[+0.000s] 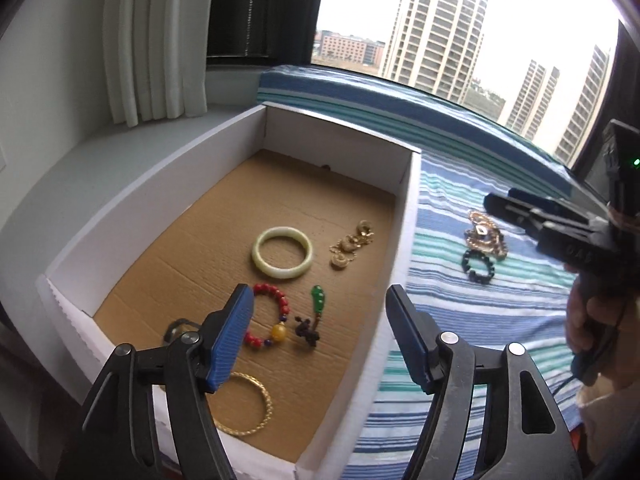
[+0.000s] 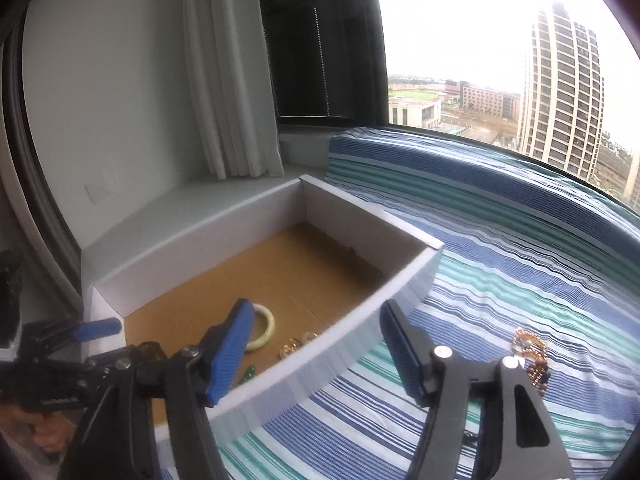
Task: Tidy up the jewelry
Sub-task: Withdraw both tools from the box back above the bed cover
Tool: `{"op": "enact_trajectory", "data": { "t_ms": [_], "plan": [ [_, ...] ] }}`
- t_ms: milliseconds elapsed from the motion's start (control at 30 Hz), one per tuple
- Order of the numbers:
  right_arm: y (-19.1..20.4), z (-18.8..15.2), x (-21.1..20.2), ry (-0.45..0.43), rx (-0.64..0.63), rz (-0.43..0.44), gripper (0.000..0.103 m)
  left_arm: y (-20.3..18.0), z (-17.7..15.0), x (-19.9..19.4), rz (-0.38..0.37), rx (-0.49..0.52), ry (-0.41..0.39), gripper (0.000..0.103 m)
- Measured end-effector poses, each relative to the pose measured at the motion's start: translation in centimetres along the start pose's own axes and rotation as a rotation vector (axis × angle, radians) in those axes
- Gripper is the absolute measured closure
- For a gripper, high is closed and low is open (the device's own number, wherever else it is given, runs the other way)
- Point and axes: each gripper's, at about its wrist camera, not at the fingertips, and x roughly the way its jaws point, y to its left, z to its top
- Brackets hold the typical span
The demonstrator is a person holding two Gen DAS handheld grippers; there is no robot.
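Note:
A white cardboard box (image 1: 408, 208) with a brown floor holds a pale green bangle (image 1: 283, 257), a gold chain piece (image 1: 352, 244), a red bead bracelet (image 1: 269, 320), a green pendant on a dark cord (image 1: 316, 312) and a gold bangle (image 1: 256, 412). My left gripper (image 1: 320, 320) is open and empty above the box's near end. On the striped cloth right of the box lie a gold bead heap (image 1: 486, 236) and a dark green bead bracelet (image 1: 478, 266). My right gripper (image 2: 316, 340) is open and empty over the box's right wall (image 2: 360, 328); the gold beads (image 2: 532, 356) lie to its right.
The blue, teal and white striped cloth (image 1: 480, 340) covers the surface and a raised cushion (image 2: 480, 168) at the window. A white curtain (image 1: 156, 40) hangs behind the box. A grey ledge (image 1: 100, 160) runs along its left side.

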Motion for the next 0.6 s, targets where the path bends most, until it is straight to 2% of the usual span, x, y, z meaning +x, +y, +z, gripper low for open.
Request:
{"op": "enact_trajectory", "data": {
  "t_ms": [133, 233, 333, 467, 533, 600],
  "plan": [
    [-5.2, -8.1, -0.5, 0.081, 0.082, -0.177, 0.029, -6.1, -2.2, -0.3, -0.126, 0.066, 0.015, 0.011],
    [-10.3, -14.3, -1.2, 0.143, 0.162, -0.352, 0.029, -11.0, -4.5, 2.1, -0.192, 0.133, 0.082, 0.007],
    [-15.4, -19.1, -3.2, 0.170, 0.262, -0.496, 0.029, -15.3, -6.7, 6.0, -0.202, 0.209, 0.137, 0.007],
    [-20.4, -22.3, -5.7, 0.177, 0.336, -0.639, 0.029, -18.8, -8.0, 11.6, -0.162, 0.255, 0.162, 0.007],
    [-22.5, -23.3, -6.5, 0.198, 0.382, -0.660, 0.029, -19.7, -7.7, 14.1, -0.112, 0.267, 0.161, 0.007],
    [-24.0, -24.0, -7.0, 0.187, 0.462, -0.622, 0.029, -20.3, -7.1, 15.9, -0.086, 0.269, 0.149, 0.007]
  ]
}}
